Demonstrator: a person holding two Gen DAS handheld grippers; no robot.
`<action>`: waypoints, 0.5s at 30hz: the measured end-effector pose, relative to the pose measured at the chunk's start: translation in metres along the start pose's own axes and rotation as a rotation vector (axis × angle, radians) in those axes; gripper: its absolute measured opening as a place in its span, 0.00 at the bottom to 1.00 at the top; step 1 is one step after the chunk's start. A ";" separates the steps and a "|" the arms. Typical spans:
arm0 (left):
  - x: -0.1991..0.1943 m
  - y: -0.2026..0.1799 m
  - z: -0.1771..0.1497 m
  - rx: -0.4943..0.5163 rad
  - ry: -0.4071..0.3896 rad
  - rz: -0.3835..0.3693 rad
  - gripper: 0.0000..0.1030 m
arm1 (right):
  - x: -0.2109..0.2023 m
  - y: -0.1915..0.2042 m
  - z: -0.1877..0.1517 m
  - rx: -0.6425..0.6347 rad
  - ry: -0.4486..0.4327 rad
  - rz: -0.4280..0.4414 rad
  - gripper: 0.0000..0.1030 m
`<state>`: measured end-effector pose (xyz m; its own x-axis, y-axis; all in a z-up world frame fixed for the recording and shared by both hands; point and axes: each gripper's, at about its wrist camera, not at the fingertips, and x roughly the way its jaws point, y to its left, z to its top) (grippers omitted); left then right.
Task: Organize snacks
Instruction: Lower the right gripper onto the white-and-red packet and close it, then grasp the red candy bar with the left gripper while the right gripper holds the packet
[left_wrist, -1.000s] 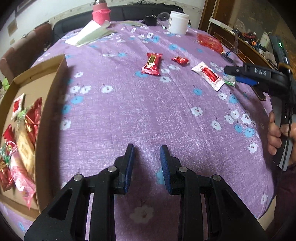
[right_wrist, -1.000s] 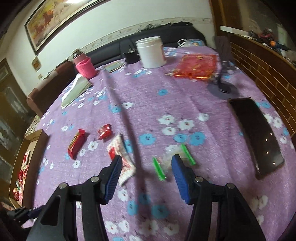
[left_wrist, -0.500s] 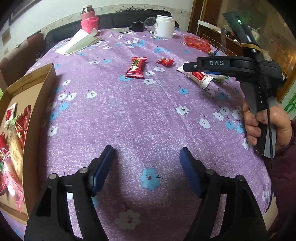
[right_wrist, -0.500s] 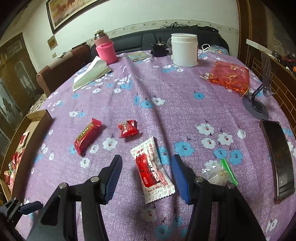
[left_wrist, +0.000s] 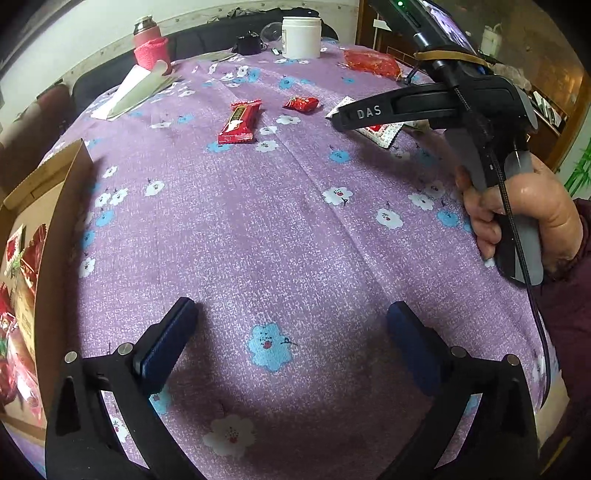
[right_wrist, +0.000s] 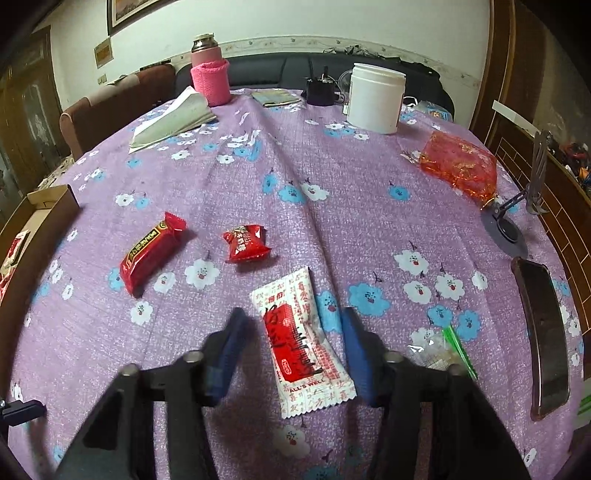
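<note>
My right gripper (right_wrist: 293, 325) is open, its fingers on either side of a white and red snack packet (right_wrist: 301, 341) that lies flat on the purple tablecloth. A small red candy (right_wrist: 245, 242) and a long red bar (right_wrist: 151, 251) lie beyond it to the left. My left gripper (left_wrist: 291, 321) is wide open and empty over bare cloth. In the left wrist view the right gripper body (left_wrist: 436, 107) hangs over the white packet (left_wrist: 380, 131), with the red bar (left_wrist: 240, 122) and candy (left_wrist: 301, 104) further back. A cardboard box (left_wrist: 48, 206) holding snacks sits at the left.
A clear packet with green strips (right_wrist: 443, 350) and a black phone (right_wrist: 543, 332) lie right of the right gripper. A red bag (right_wrist: 458, 164), a phone stand (right_wrist: 517, 214), a white jar (right_wrist: 375, 98), a pink flask (right_wrist: 210, 79) and folded paper (right_wrist: 173, 118) stand further back.
My left gripper has opened wide. My right gripper has swung left from the green-striped packet and now straddles the white and red packet.
</note>
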<state>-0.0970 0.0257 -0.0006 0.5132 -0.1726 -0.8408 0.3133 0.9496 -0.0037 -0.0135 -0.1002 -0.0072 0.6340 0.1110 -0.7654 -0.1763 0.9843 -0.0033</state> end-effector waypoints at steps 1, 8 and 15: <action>0.000 0.000 0.000 0.001 -0.001 0.001 1.00 | -0.001 -0.001 0.000 -0.002 -0.004 -0.002 0.30; -0.002 0.013 0.019 -0.043 0.020 -0.117 0.90 | -0.011 -0.021 -0.001 0.091 -0.021 0.102 0.26; 0.017 0.055 0.099 -0.167 -0.025 -0.104 0.90 | -0.023 -0.044 -0.003 0.217 -0.049 0.259 0.26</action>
<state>0.0078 0.0491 0.0385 0.5054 -0.2768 -0.8173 0.2298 0.9561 -0.1817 -0.0223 -0.1460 0.0089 0.6255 0.3625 -0.6909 -0.1755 0.9282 0.3282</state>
